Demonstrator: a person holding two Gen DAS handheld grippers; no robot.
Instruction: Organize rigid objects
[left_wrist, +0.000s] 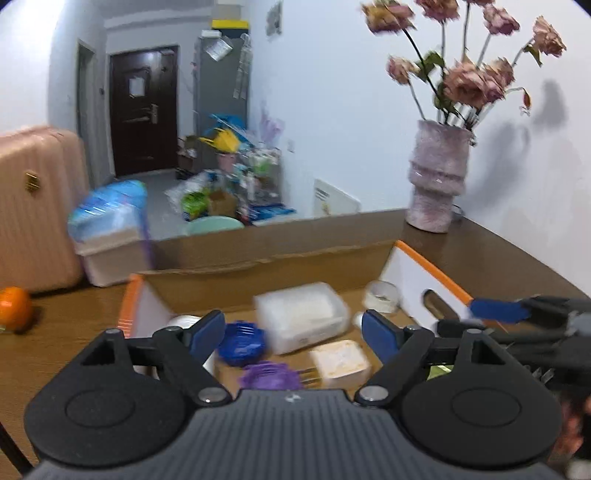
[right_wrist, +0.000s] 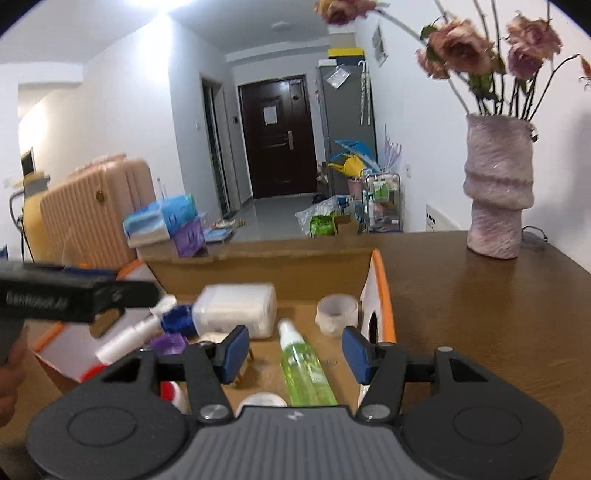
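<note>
An open cardboard box (left_wrist: 258, 275) (right_wrist: 266, 273) with orange-edged white flaps sits on the brown table. Inside lie a clear plastic case (left_wrist: 303, 317) (right_wrist: 236, 308), a tape roll (left_wrist: 382, 295) (right_wrist: 338, 314), blue (left_wrist: 242, 341) and purple (left_wrist: 267, 374) ridged caps, a white charger plug (left_wrist: 340, 360) and a green spray bottle (right_wrist: 304, 371). My left gripper (left_wrist: 293, 334) is open and empty above the box. My right gripper (right_wrist: 293, 352) is open and empty over the green bottle. The right gripper also shows at the right edge of the left wrist view (left_wrist: 517, 314).
A pink vase of dried flowers (left_wrist: 437, 177) (right_wrist: 498, 188) stands on the table at the back right. An orange fruit (left_wrist: 14, 308) lies on the table at the left. A pink suitcase (left_wrist: 37, 206) and floor clutter sit beyond the table.
</note>
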